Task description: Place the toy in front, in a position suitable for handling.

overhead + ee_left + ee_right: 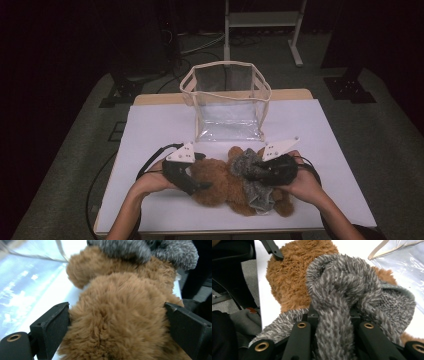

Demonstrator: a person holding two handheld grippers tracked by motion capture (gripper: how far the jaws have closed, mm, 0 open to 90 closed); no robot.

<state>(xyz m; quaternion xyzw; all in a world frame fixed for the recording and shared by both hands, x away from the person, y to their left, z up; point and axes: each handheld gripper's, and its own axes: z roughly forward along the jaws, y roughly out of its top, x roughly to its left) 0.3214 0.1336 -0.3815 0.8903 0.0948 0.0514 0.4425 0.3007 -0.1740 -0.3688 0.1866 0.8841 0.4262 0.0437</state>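
High view: nearest to me, at six o'clock on the white table point(150, 130), the brown plush bear point(220, 187) lies on its back across the front edge, with a grey fuzzy scarf point(250, 175) wrapped about its neck. My left gripper point(192, 177) sits at the bear's nine o'clock side, and along its own view its jaws stand spread wide on either flank of a furry brown limb point(120, 322) (the fur brushes both pads, yet I cannot tell that they press). My right gripper point(260, 170) comes in from three o'clock; in its own view the jaws are drawn close together and pinch a thick fold of the scarf point(337, 315), which bunches up in a knot just beyond the fingers. Farther off, at twelve o'clock, a clear plastic bag point(227, 102) with cream trim stands upright and open, just beyond the bear's head, apart from it.
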